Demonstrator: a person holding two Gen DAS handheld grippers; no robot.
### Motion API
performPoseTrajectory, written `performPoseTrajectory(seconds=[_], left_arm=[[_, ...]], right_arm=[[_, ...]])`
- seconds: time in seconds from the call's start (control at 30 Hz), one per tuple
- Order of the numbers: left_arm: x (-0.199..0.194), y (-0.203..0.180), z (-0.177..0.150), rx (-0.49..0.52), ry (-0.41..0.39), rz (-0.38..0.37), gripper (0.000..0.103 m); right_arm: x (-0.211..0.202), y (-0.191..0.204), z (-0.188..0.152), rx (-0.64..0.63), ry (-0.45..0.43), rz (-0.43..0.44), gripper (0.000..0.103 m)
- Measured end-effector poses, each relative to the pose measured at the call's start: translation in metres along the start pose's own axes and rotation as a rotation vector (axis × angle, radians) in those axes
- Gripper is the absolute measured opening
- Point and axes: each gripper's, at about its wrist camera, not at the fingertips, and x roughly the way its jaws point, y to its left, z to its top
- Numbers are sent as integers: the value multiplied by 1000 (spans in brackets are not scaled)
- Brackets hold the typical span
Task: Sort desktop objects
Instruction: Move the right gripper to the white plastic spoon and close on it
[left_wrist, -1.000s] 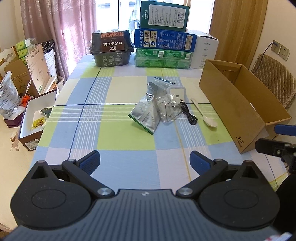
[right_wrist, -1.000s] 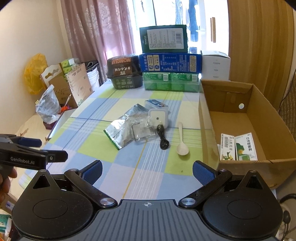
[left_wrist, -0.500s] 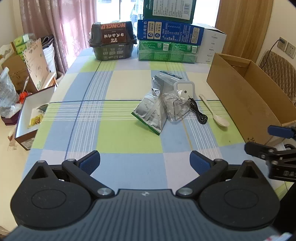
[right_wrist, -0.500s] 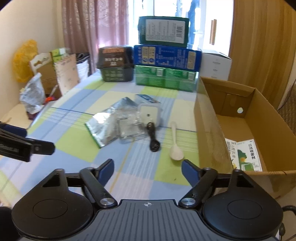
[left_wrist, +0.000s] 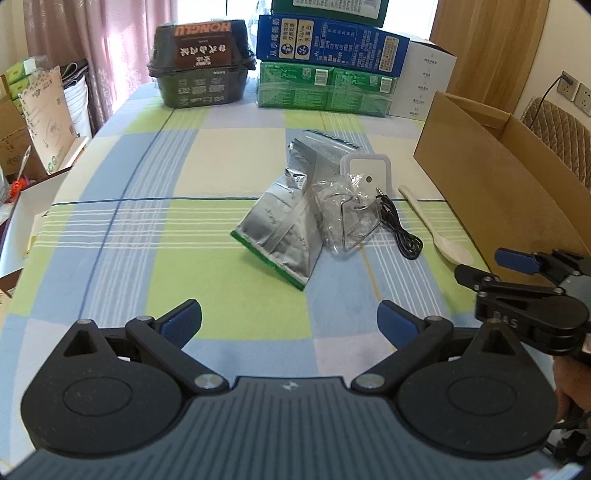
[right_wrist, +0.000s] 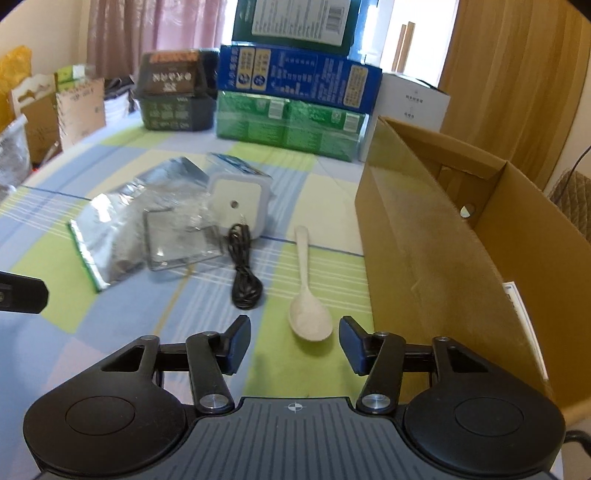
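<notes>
- Left wrist view: left gripper (left_wrist: 289, 319) hung low over the table (left_wrist: 122, 236), jaws wide apart and empty, foil bag (left_wrist: 284, 229) ahead. Right gripper (left_wrist: 491, 267) showed at the right edge, near the spoon (left_wrist: 441, 232); can't tell its jaws from here.
- Box (left_wrist: 491, 173) stood at the right; its inside was hidden from this side.
- Right wrist view: right gripper (right_wrist: 293, 341) had jaws apart, nothing held, spoon (right_wrist: 308, 295) bowl lying just ahead between the fingertips. I'd go lower and pinch the bowl or neck square-on, since it's thin and flat and could slip.
- Cable (right_wrist: 243, 269) lay just left, so stay clear of it.
- Box (right_wrist: 436, 236) sat right beside the spoon; printed packs (right_wrist: 522, 321) lay inside.
</notes>
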Motion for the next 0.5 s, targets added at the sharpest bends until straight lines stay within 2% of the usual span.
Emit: performPoseTrajectory(seconds=[0.3,0.5], left_arm=[[29,-5,5,-1,2,-38,100],[38,-4,6,-3,-4,-52,100]], right_arm=[[37,0,-1,-31,17,-35,45],[47,-3,1,4,15,-29,44]])
